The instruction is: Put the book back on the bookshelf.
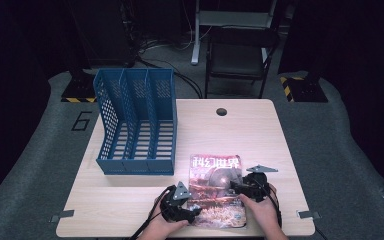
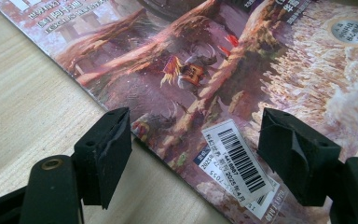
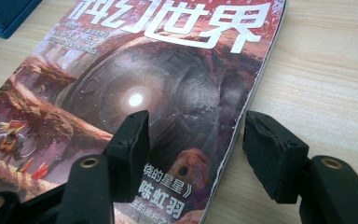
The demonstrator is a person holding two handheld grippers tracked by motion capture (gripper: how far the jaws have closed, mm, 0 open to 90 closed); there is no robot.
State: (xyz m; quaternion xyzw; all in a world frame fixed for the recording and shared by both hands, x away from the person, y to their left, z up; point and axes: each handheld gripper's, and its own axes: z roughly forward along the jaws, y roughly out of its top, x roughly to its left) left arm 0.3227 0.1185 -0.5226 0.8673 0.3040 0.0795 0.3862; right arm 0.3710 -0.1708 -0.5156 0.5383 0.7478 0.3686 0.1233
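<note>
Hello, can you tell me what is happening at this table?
A person holds a hand-held gripper in each hand over a magazine lying flat on the wooden table. The left hand-held gripper straddles the magazine's left edge, the right hand-held gripper its right edge. Both stand open, and neither grips the magazine yet. A blue file rack stands empty behind it, to the left.

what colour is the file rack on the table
Blue, with perforated sides; the file rack shows best in the high view.

Table (image 1: 260, 135): magazine (image 1: 216, 192), blue file rack (image 1: 136, 125)
</note>
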